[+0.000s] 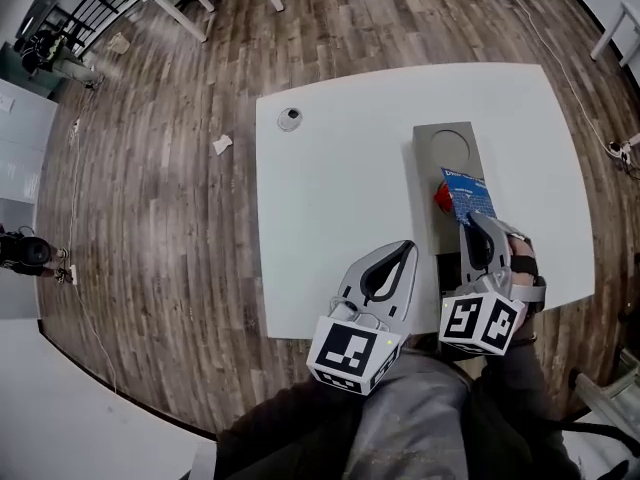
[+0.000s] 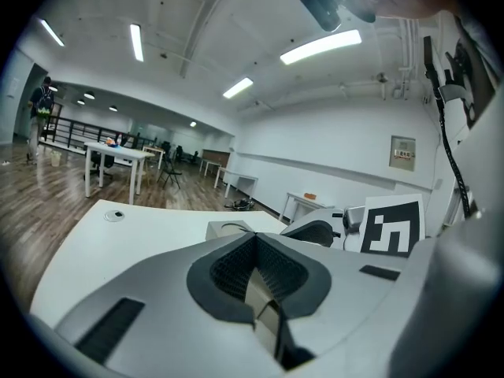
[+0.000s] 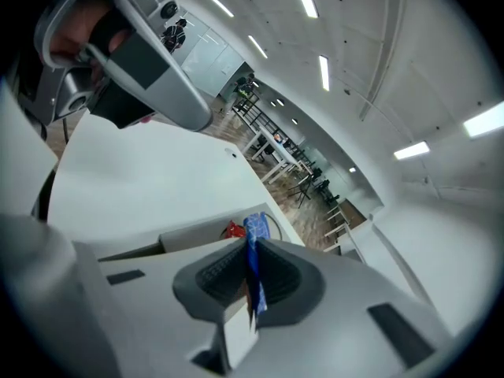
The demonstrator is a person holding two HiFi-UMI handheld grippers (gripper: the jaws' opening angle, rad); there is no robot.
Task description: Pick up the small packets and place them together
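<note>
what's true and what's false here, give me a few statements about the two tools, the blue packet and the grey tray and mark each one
1. The right tool is shut on a blue packet. True.
2. The left tool holds a packet too. False: its jaws are together with nothing between them.
3. The grey tray lies on the white table. True.
4. The blue packet lies flat on the wood floor. False: it is in the right tool, over the grey tray.

Head view: high above white table point(image 1: 320, 198), looking steeply down. Both gripper views: low at its near edge, facing across; all share tabletop.
</note>
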